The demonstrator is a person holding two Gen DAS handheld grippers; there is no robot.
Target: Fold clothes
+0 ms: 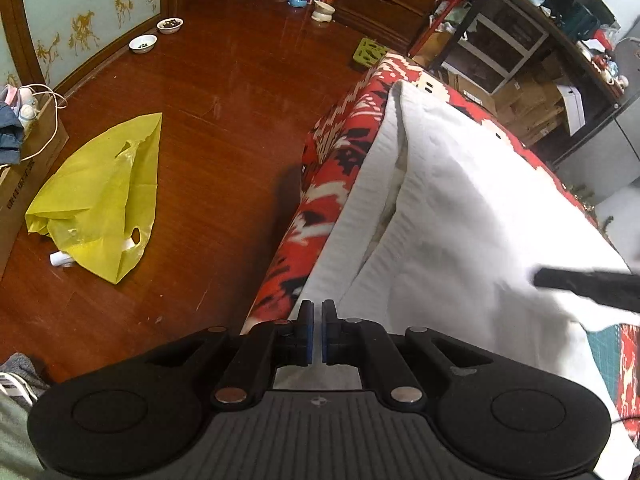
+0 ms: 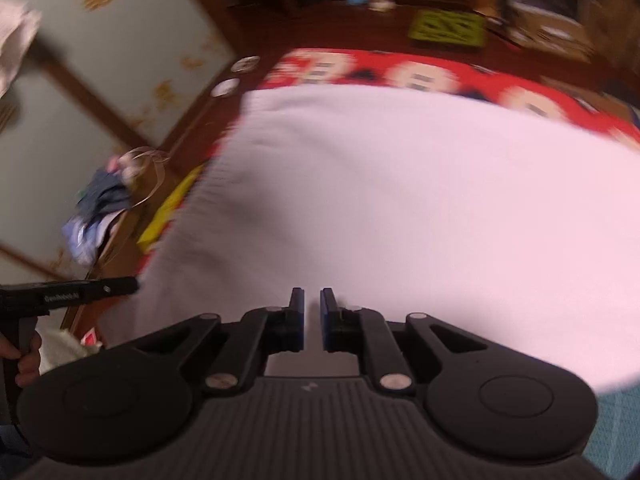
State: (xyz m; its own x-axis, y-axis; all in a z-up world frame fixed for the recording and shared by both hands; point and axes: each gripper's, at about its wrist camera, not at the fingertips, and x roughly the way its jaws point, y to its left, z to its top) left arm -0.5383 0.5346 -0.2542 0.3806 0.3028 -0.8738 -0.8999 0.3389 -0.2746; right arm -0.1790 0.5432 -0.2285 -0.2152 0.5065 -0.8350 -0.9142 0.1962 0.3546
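In the left wrist view, a cardboard box (image 1: pixel 28 160) stands at the far left edge with blue cloth and small bottles on top. Just right of it a yellow plastic bag (image 1: pixel 104 196) lies crumpled on the wooden floor (image 1: pixel 224 120), with a small white bottle (image 1: pixel 60 258) poking out at its near end. Farther off, two white bowls (image 1: pixel 143 43) sit on the floor near the pale wall panel with gold horse figures (image 1: pixel 84 28).

The left gripper (image 1: pixel 316 332) is in the near middle, its two blue-padded fingers drawn narrow with only a thin gap between them and nothing held in that gap. It hangs over the near left edge of the white garment (image 1: pixel 460 200). The garment lies spread on a table covered by a red patterned cloth (image 1: pixel 332 148), with a fold running from far to near down its left side and one layer lapped over another. At the right edge, a dark blurred bar crosses above the white fabric; it may be part of the other gripper, but that cannot be told. Beyond the table on the far right stand a dark shelf (image 1: pixel 520 40) and cardboard cartons.

The right wrist view is blurred. The right gripper (image 2: pixel 312 320) also has its fingers narrow, a slim gap between them, gripping nothing, over the near edge of the white garment, which fills most of that view. At its left edge, the body of the left gripper and the person's hand (image 2: pixel 24 360) on its handle show beside the table.
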